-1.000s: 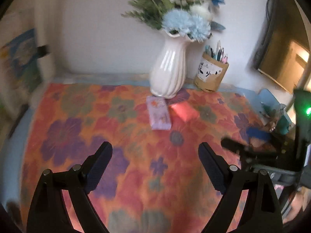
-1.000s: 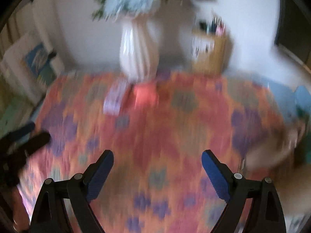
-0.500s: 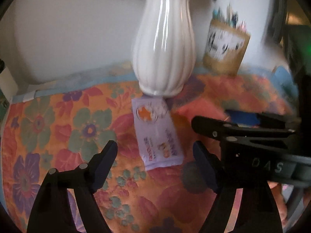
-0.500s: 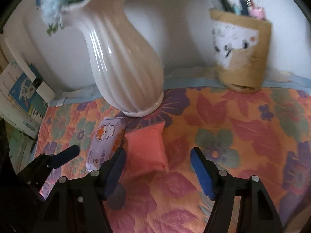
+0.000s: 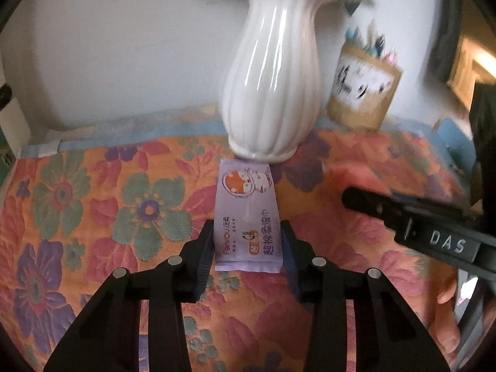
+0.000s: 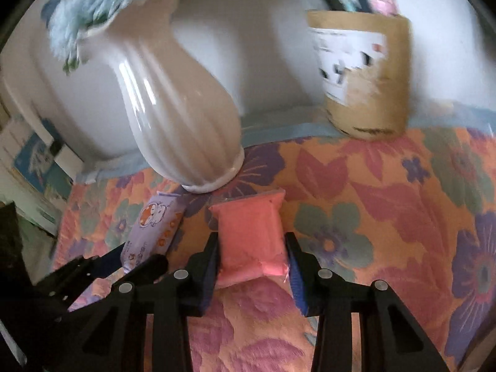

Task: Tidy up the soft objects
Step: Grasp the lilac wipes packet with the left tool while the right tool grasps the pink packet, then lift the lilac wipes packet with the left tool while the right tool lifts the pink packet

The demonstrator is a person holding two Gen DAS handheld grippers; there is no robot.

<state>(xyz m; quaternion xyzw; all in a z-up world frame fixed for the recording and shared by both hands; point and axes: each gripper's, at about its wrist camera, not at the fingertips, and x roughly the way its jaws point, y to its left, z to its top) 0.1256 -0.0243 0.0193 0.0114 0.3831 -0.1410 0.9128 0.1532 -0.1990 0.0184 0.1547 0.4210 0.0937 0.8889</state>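
both of the task's things look light and squashy, judging by their puffed film wrappers. the purple wipes pack (image 5: pixel 248 217) is a flat, soft pouch with a glossy skin that may slide under the pads, so the best hold is probably across its 2 long sides near the near end, where it is fullest. the pink pouch (image 6: pixel 252 237) bulges like a small cushion and should give under pressure; a hold across its middle width looks safer than one on the thin sealed edge.

the wipes pack lies on the floral cloth (image 5: pixel 93 204), its far end touching the foot of the white vase (image 5: pixel 272 86). its near half sits between the jaws of the left gripper (image 5: pixel 248 248), which are closing, the pads right at its sides. the pink pouch lies just right of the wipes pack, near the vase foot, with its near half between the closing jaws of the right gripper (image 6: pixel 252 257), pads touching its sides.
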